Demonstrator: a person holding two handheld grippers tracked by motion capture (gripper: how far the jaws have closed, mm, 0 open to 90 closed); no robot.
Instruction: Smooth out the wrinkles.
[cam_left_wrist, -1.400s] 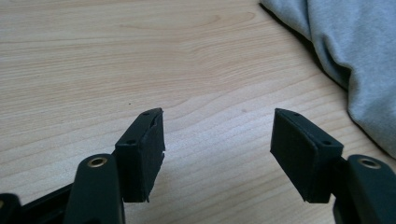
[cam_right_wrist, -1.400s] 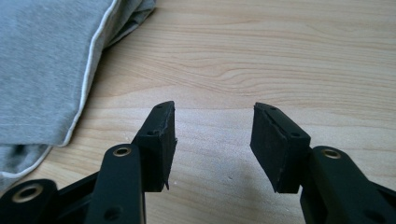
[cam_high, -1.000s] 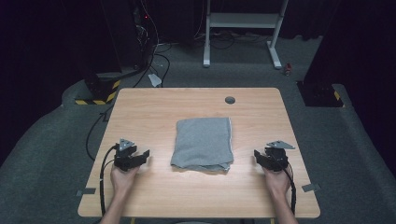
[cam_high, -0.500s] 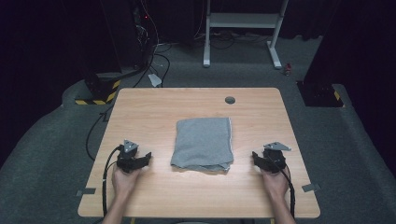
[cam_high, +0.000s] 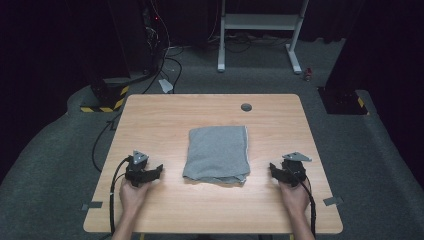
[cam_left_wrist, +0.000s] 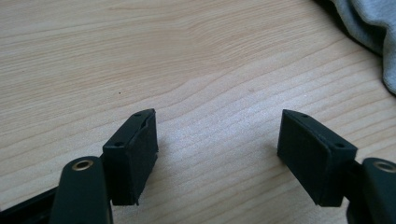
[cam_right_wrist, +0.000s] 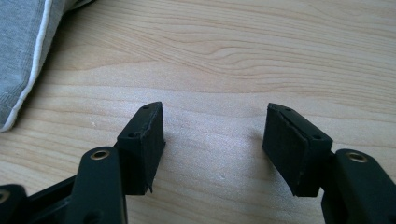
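Your left gripper sits low over the desk, and its two black fingers rise from the bottom of the view with a wide gap between them. They have just been opening, and nothing lies between them but bare light wood grain. The left finger shows two small screw heads along its top edge and a brass-ringed hole on the arm behind it; the right finger shows the same. In the upper right corner you see a fold of the grey cloth lying on the desk, well apart from both fingers, with a dark shadow along its near edge.
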